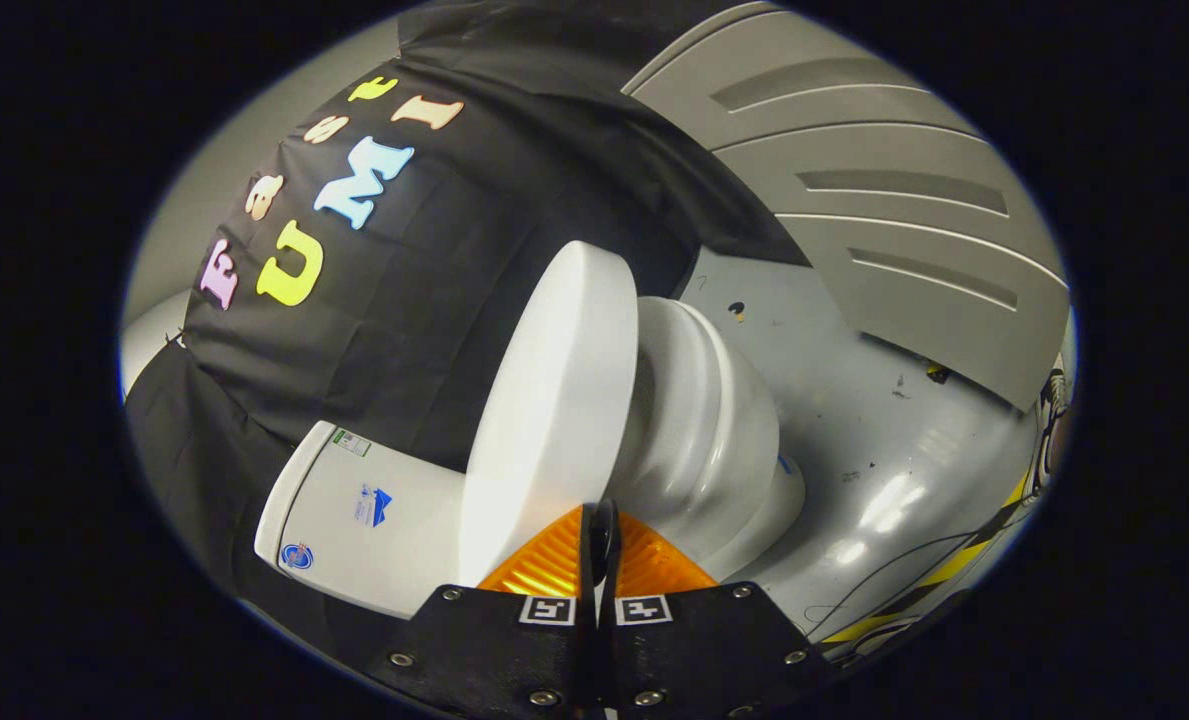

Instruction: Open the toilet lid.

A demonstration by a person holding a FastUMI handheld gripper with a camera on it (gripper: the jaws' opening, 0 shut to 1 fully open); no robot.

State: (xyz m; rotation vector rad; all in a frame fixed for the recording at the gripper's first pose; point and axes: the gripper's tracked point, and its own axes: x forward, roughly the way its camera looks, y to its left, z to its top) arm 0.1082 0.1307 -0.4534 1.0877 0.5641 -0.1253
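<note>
Tongs [600,520] closed, touching toilet lid [554,400]

Toilet lid [554,400] plain glossy white, same white as bowl [714,440] beside it and tank [374,520] behind it. Tank carries small blue and green stickers. Floor [854,400] beyond the bowl is pale grey with dark specks, plus yellow-black striped tape [964,565] further out. Wall panels [854,170] past the floor: flat grey, ribbed.

toilet lid [554,400] hides bowl opening (labels unreadable)
</note>
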